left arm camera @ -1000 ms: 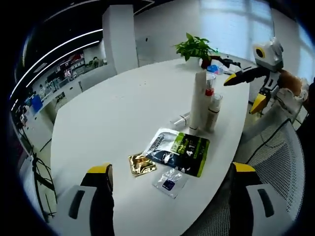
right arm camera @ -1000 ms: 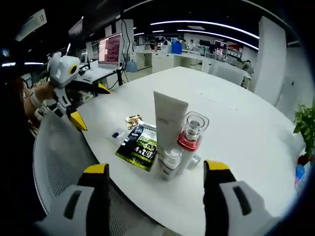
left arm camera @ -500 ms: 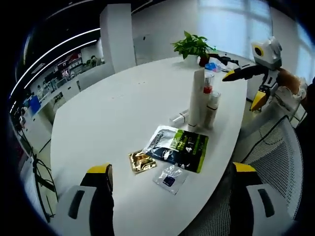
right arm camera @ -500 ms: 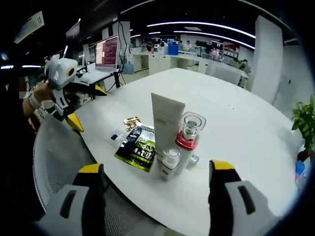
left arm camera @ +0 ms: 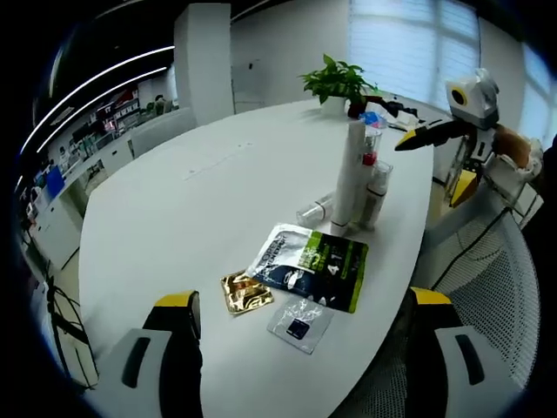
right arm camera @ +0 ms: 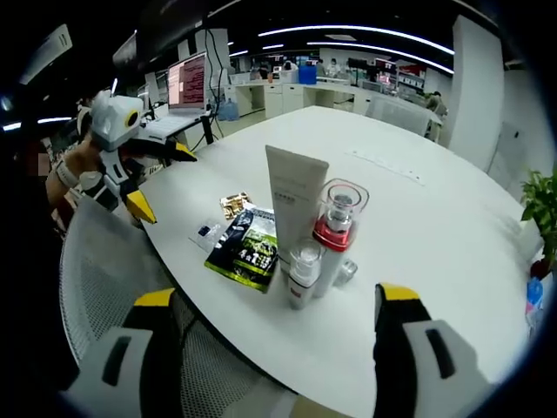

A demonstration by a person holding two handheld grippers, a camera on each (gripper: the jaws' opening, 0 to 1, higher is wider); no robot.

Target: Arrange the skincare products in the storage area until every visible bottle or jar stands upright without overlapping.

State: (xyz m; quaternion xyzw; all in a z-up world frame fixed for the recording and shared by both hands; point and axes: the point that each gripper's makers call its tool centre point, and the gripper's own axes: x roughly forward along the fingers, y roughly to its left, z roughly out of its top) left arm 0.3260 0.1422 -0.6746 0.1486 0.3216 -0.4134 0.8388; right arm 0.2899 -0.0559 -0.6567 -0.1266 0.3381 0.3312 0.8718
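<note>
A tall white tube [left arm camera: 348, 178] stands upright on the white table [left arm camera: 191, 192], with a red-collared clear-capped bottle [left arm camera: 370, 161] and a small white bottle [left arm camera: 376, 196] upright and close beside it. A small bottle [left arm camera: 315, 211] lies on its side next to them. The right gripper view shows the same tube [right arm camera: 294, 209], red-collared bottle [right arm camera: 335, 235], small bottle [right arm camera: 303, 274] and lying bottle [right arm camera: 345, 272]. My left gripper [left arm camera: 302, 298] is open, well short of them. My right gripper [right arm camera: 277, 298] is open too, holding nothing. Each one appears in the other's view, left gripper [right arm camera: 165, 185] and right gripper [left arm camera: 432, 165].
A dark green sachet [left arm camera: 312, 261], a gold sachet [left arm camera: 242, 292] and a clear sachet [left arm camera: 300, 324] lie flat near the table edge. A potted plant [left arm camera: 335, 83] stands at the far end. A white mesh chair [left arm camera: 496, 287] sits against the table edge.
Both views have shifted slightly with the hands. The bottles, tube and sachets have not moved, and both grippers stay open.
</note>
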